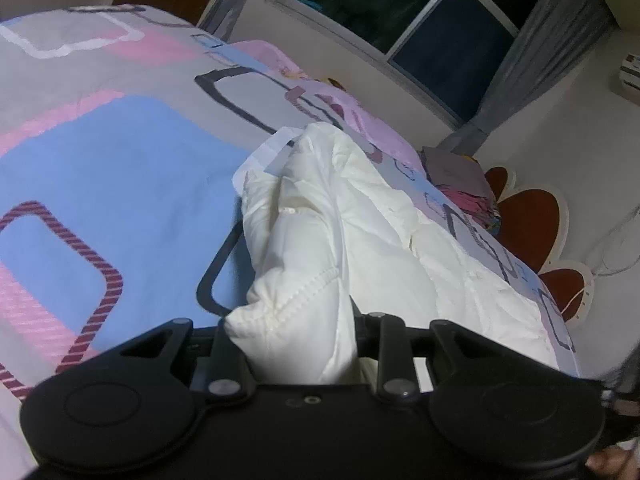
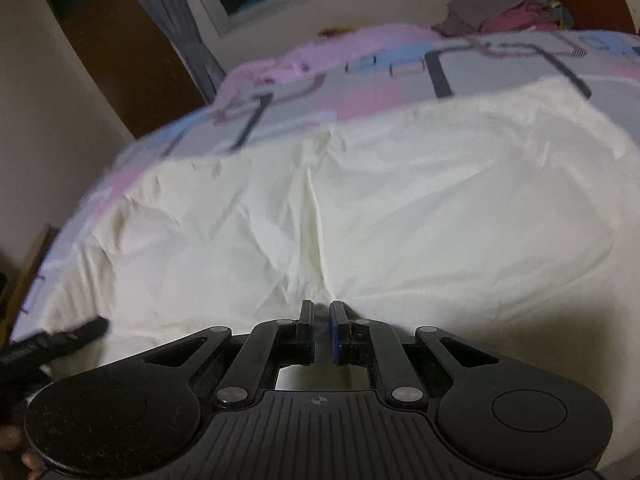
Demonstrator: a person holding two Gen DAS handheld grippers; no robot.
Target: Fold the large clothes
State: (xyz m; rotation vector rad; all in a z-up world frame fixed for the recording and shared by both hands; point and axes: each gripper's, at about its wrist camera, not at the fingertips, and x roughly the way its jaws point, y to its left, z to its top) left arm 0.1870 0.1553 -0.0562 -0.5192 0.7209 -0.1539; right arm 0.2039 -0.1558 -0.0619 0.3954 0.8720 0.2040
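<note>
Your left gripper (image 1: 296, 344) had its jaws pinched on a bunched, stitched edge of the white garment (image 1: 320, 216), with the cloth rising in a thick fold from between them and draping away to the right over the bed. The rest of that garment lay spread on the patterned bedspread (image 1: 120, 152), whose blue, pink and grey panels carried rope-like outlines. Your right gripper (image 2: 320, 320) had its jaws pressed together, a narrow slit showing between them, right at the near edge of the white garment (image 2: 360, 200); you could not tell from that view whether any cloth was caught in them, as the picture was blurred. In that view the garment lay wide and creased across the bed, with a long fold running up its middle. Beyond the bed stood a dark window (image 1: 420, 12) with grey curtains, and a pile of folded clothes (image 1: 464, 184) sat near the headboard (image 1: 528, 220).
</note>
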